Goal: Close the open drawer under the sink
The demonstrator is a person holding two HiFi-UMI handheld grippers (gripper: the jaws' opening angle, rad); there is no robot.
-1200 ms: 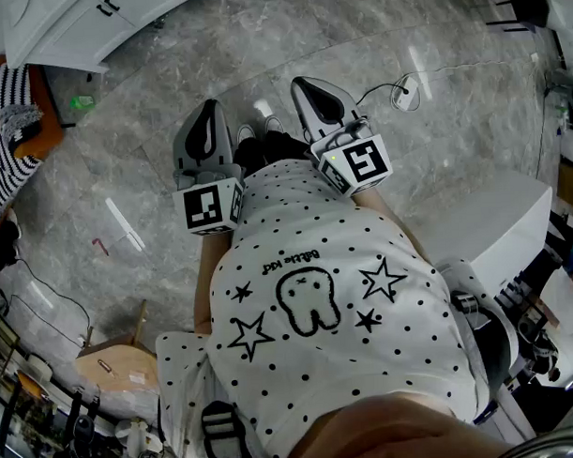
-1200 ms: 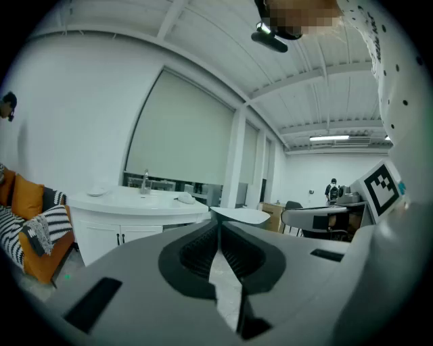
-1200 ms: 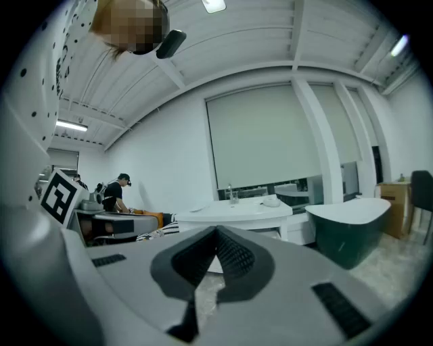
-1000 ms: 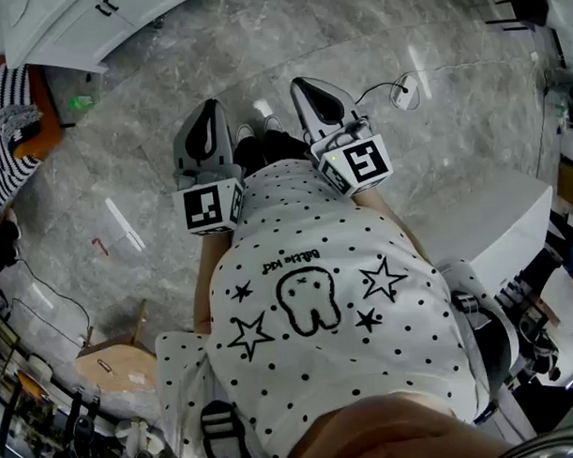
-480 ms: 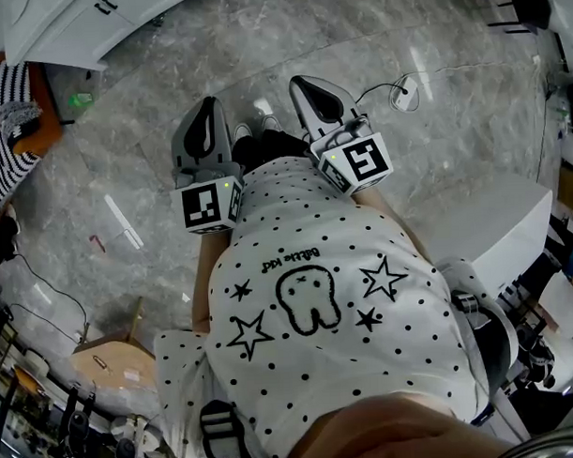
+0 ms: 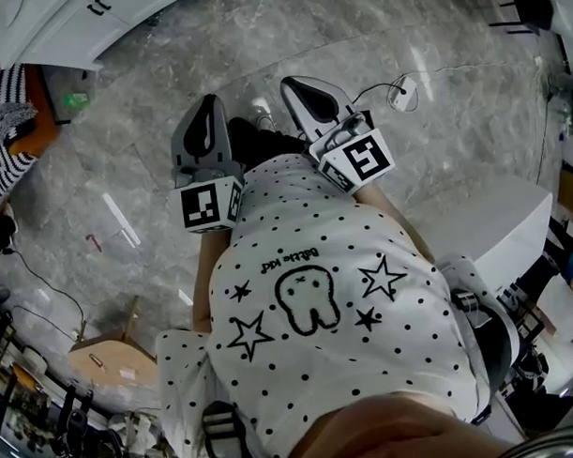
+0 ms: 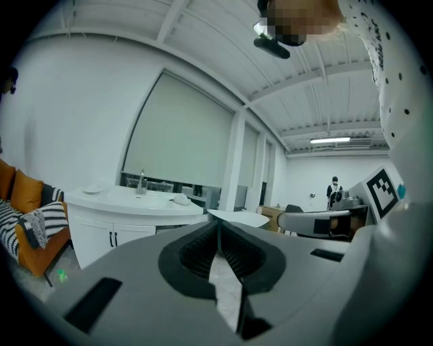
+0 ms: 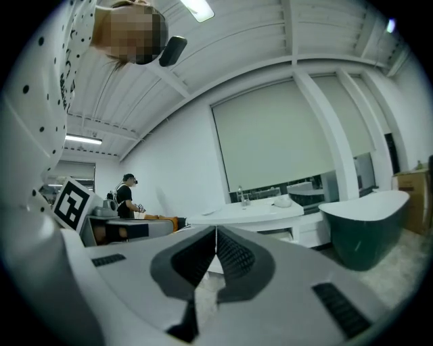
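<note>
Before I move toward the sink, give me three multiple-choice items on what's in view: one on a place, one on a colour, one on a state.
1. In the left gripper view, where does the white sink cabinet stand?
A) left of the jaws
B) right of the jaws
C) between the jaws

2. In the right gripper view, what colour is the outside of the bathtub?
A) orange
B) dark green
C) yellow

3. The jaws of the left gripper are:
A) wide apart
B) shut on a handle
C) shut, with nothing between them

Answers:
1 A: it sits at the picture's left, while the jaws fill the middle.
2 B: its wall is dark green under a pale rim.
3 C: they meet at the tip and hold nothing.
</note>
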